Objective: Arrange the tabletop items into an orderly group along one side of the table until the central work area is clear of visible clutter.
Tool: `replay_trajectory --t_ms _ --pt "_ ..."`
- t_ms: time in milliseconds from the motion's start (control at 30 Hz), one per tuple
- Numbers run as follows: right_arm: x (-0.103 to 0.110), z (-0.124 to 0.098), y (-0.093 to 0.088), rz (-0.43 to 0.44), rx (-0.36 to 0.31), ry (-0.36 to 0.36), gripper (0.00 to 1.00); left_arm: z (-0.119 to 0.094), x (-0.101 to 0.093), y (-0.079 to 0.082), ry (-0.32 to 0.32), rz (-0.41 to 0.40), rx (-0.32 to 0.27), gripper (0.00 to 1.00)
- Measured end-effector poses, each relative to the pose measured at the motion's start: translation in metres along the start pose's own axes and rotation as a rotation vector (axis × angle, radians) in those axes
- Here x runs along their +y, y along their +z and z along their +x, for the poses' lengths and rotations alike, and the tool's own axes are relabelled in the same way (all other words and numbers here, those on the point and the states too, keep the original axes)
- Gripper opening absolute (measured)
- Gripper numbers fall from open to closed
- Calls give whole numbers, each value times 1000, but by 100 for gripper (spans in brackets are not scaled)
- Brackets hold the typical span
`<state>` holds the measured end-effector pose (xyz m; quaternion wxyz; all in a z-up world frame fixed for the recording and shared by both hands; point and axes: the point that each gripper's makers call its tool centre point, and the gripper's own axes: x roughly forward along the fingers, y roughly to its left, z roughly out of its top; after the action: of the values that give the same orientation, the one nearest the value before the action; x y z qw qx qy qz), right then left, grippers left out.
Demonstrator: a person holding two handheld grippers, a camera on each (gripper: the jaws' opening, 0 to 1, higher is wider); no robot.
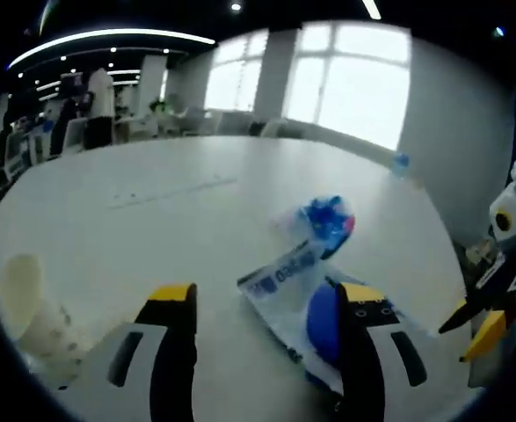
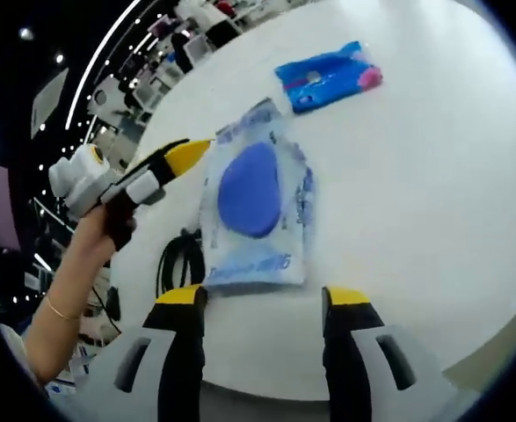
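**A:** What lies on the table (image 1: 152,202), and can any writing be read?

**B:** A round white table carries a clear plastic packet (image 2: 256,211) with a blue disc inside. Blue print runs along its edge, but the letters are too blurred to read. Beyond it, apart from it, lies a smaller blue packet (image 2: 328,75) with a pink end; its print is also unreadable. In the left gripper view a pale cup-like thing (image 1: 31,312) sits at the left edge, blurred.

**A:** Where are the hand-held grippers?

**B:** The left hand-held gripper (image 1: 271,308) has its yellow-tipped jaws spread wide, holding nothing. Its right jaw overlaps the near end of the clear packet; I cannot tell whether it touches. In the right gripper view, this gripper reaches in from the left, its tip at the packet's upper corner, held by a person's hand (image 2: 117,224) with a thin bracelet on the wrist.

**A:** And the right one?

**B:** The right hand-held gripper (image 2: 262,303) is also wide open and empty, its tips just short of the packet's near edge, by the table's rim.
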<state>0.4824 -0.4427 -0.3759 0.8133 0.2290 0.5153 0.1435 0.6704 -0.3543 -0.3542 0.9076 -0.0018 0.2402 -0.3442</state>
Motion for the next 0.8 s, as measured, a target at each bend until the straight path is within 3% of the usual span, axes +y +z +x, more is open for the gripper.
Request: replay_trajectory --t_ms 167,400,633,800 --pt "2 0 6 59 -53 10 48 10 5 0 4 3 5 53" --pt "5 4 5 161 -75 53 46 22 16 -9 15 -35 31 47" --pt "5 7 1 147 -60 34 42 31 19 -10 8 -44 28 42" --pt "4 8 -1 173 -52 38 40 37 17 -15 -12 -42 51 26"
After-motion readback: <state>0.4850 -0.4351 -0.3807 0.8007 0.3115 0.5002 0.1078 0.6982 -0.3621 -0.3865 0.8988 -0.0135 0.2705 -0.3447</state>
